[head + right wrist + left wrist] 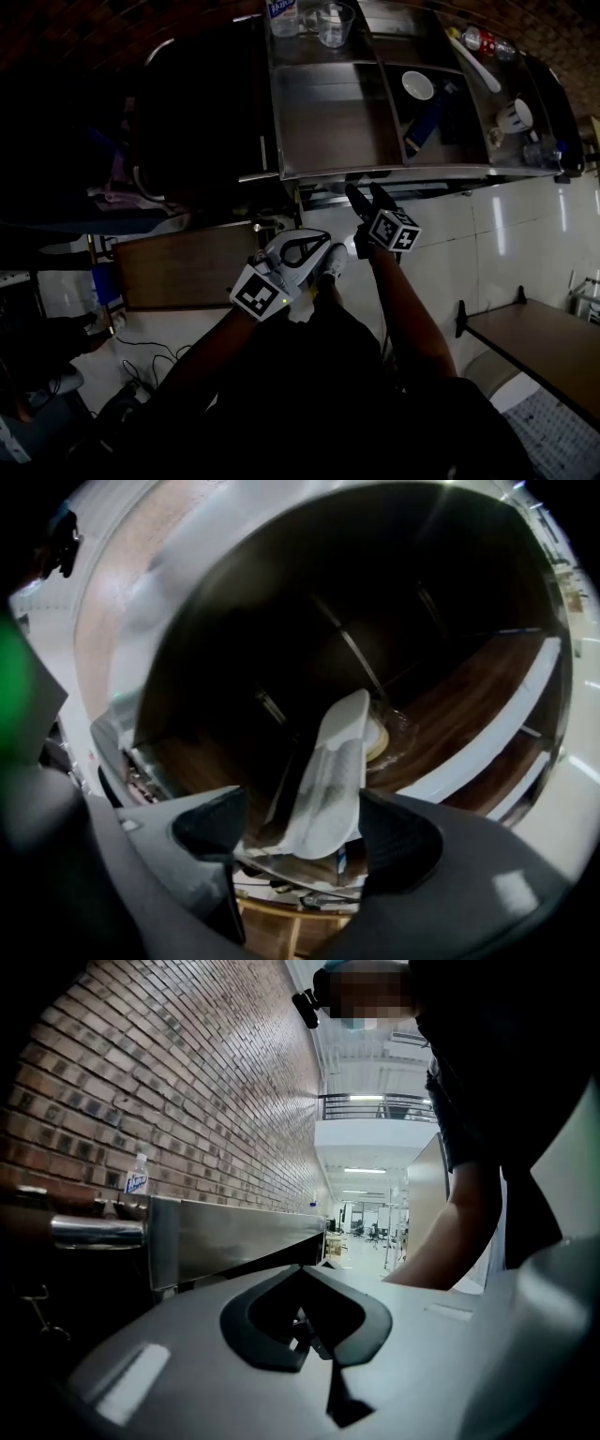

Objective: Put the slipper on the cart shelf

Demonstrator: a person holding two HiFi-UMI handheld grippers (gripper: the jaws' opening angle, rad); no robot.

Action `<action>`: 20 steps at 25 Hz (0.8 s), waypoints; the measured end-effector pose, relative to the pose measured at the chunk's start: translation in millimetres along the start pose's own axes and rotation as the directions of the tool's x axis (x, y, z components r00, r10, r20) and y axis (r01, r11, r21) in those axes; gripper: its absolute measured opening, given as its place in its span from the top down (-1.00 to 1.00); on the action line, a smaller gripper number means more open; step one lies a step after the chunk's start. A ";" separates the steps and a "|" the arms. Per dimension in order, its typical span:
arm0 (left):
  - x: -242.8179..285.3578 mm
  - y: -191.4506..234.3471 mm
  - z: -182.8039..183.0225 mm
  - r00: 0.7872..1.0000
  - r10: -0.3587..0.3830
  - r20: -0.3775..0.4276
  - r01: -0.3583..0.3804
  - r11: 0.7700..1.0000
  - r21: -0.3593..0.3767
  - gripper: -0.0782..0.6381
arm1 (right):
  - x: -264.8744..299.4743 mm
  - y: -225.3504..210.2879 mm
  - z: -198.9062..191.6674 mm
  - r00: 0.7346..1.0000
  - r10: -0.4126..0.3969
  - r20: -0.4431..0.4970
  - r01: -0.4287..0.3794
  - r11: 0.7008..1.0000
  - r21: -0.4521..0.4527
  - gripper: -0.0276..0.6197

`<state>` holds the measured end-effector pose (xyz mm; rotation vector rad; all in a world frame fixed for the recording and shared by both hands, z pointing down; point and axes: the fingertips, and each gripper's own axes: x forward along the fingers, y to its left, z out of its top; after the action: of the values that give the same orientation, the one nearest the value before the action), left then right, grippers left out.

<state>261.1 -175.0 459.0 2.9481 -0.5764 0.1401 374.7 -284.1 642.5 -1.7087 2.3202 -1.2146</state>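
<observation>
Steel cart (328, 122) top, bottle (282, 14) label print illegible

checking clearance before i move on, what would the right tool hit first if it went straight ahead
Most likely the pale grey flat slipper, which lies on the brown wooden cart shelf straight ahead of the right tool, in line with its open jaws. Depth is unclear.

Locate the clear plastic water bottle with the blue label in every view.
Head view: clear plastic water bottle with blue label at top edge, on the stainless steel cart.
Left gripper view: far left, above the cart's steel wall.
Right gripper view: not in it.
Shared landmark: the cart.
</observation>
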 end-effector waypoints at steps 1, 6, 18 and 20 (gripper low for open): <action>-5.0 -0.4 -0.2 1.000 0.003 -0.001 -0.003 1.000 -0.001 0.78 | -7.0 10.0 -1.4 1.000 0.018 -0.001 -0.018 1.000 -0.025 -0.19; -41.5 -0.7 6.0 0.999 0.031 0.011 -0.031 0.999 -0.008 0.78 | -42.1 82.6 -9.9 0.989 0.149 -0.007 -0.149 0.977 -0.155 -0.19; -162.0 -3.6 14.3 0.995 0.086 0.051 -0.085 0.996 -0.014 0.78 | -116.7 297.7 -39.5 0.886 0.463 -0.004 -0.429 0.816 -0.388 0.54; -177.8 -7.7 18.1 0.995 0.078 0.065 -0.078 0.997 -0.014 0.78 | -125.3 320.5 -47.4 0.882 0.472 -0.008 -0.431 0.799 -0.419 0.70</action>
<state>101.2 -105.2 419.6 2.9295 -0.6991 0.0481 146.5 -122.5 436.5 -1.1193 2.8326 -0.5717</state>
